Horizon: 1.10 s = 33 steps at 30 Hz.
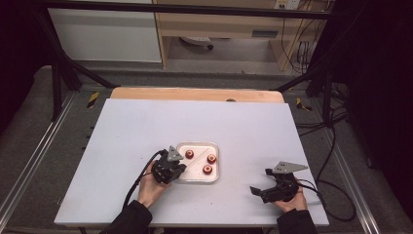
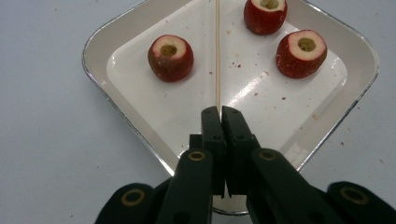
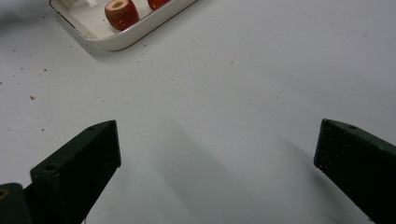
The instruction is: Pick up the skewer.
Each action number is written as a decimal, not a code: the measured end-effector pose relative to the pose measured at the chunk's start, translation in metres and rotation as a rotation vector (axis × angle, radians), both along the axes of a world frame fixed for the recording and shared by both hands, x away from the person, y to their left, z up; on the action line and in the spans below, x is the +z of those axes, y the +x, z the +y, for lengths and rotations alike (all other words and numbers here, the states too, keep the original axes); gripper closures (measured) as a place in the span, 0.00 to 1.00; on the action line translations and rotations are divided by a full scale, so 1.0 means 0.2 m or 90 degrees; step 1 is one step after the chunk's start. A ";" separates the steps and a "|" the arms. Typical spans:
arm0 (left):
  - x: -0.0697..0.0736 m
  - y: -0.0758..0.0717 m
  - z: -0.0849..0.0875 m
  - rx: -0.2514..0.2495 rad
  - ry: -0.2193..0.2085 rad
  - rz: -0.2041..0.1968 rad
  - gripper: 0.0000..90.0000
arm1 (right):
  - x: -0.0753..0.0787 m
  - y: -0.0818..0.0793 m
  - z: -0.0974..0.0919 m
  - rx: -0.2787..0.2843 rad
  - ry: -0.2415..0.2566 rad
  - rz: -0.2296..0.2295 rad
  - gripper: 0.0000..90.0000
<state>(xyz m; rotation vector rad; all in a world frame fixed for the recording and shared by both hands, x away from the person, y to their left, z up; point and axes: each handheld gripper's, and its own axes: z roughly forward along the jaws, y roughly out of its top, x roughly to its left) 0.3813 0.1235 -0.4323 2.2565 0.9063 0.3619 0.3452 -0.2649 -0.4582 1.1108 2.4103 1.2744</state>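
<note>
The left gripper (image 2: 219,111) is seen at the near corner of a white tray (image 2: 100,74), its jaws clenched on the near end of a thin wooden skewer (image 2: 217,51) that runs straight away across the tray floor between three cored red fruit pieces (image 2: 171,57). The tray is set near the middle of the white worktop (image 1: 146,126). The right gripper (image 3: 217,149) is held low over the bare worktop, well apart from the tray, with its jaws released and spread wide on nothing

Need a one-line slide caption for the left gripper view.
Left claw shut on thin wooden skewer in white square tray beside three cored red fruits.
</note>
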 end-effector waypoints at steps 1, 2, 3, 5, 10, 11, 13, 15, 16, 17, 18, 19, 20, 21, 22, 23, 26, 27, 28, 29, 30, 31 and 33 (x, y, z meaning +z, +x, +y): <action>0.01 0.00 0.00 -0.001 -0.001 -0.001 0.99 | 0.00 0.00 0.00 0.000 0.001 -0.001 0.01; 0.01 -0.01 0.01 -0.004 -0.005 -0.003 0.99 | 0.00 0.00 0.00 0.001 0.000 -0.001 0.01; 0.01 -0.01 0.01 -0.004 -0.005 -0.003 0.99 | 0.00 0.00 0.00 0.003 -0.001 -0.004 0.01; 0.02 -0.02 0.01 -0.006 -0.005 -0.004 0.99 | 0.01 0.00 0.01 0.004 0.000 -0.006 0.01; 0.05 -0.04 -0.01 -0.022 -0.013 -0.005 0.99 | 0.02 0.00 0.03 0.008 -0.011 -0.014 0.02; 0.05 -0.04 -0.01 -0.022 -0.013 -0.005 0.99 | 0.02 0.00 0.03 0.008 -0.011 -0.014 0.02; 0.06 -0.05 -0.02 -0.027 -0.014 -0.008 0.99 | 0.03 0.00 0.04 0.013 -0.020 -0.021 0.02; 0.07 -0.06 -0.02 -0.031 -0.017 -0.008 0.99 | 0.03 0.00 0.06 0.017 -0.027 -0.025 0.02; 0.08 -0.06 -0.03 -0.034 -0.017 -0.009 0.99 | 0.04 0.00 0.07 0.018 -0.033 -0.028 0.02; 0.08 -0.07 -0.04 -0.039 -0.018 -0.010 0.99 | 0.04 0.00 0.08 0.020 -0.041 -0.032 0.02; 0.08 -0.07 -0.04 -0.039 -0.018 -0.010 0.99 | 0.04 0.00 0.08 0.020 -0.041 -0.032 0.02; 0.09 -0.07 -0.04 -0.040 -0.018 -0.011 0.99 | 0.05 0.00 0.09 0.023 -0.047 -0.038 0.02; 0.10 -0.08 -0.05 -0.045 -0.019 -0.010 0.99 | 0.06 0.00 0.10 0.024 -0.054 -0.041 0.02; 0.11 -0.09 -0.06 -0.048 -0.019 -0.012 0.99 | 0.06 0.00 0.11 0.026 -0.063 -0.046 0.02; 0.11 -0.09 -0.06 -0.051 -0.019 -0.012 0.99 | 0.07 0.00 0.12 0.028 -0.073 -0.050 0.02; 0.12 -0.10 -0.07 -0.054 -0.019 -0.013 0.99 | 0.08 0.00 0.13 0.031 -0.080 -0.054 0.02; 0.13 -0.10 -0.08 -0.063 -0.018 -0.015 0.99 | 0.09 0.00 0.16 0.041 -0.097 -0.067 0.02; 0.14 -0.11 -0.09 -0.066 -0.018 -0.014 0.99 | 0.10 0.00 0.17 0.045 -0.105 -0.072 0.02; 0.14 -0.11 -0.09 -0.066 -0.018 -0.014 0.99 | 0.10 0.00 0.18 0.047 -0.112 -0.076 0.02; 0.15 -0.11 -0.10 -0.072 -0.019 -0.014 0.99 | 0.11 0.00 0.19 0.052 -0.119 -0.082 0.02; 0.15 -0.11 -0.10 -0.072 -0.019 -0.014 0.99 | 0.11 0.00 0.20 0.055 -0.124 -0.085 0.03; 0.15 -0.11 -0.11 -0.076 -0.017 -0.015 0.99 | 0.12 0.00 0.21 0.059 -0.129 -0.088 0.03; 0.16 -0.11 -0.12 -0.079 -0.019 -0.013 0.99 | 0.13 0.00 0.23 0.069 -0.144 -0.099 0.03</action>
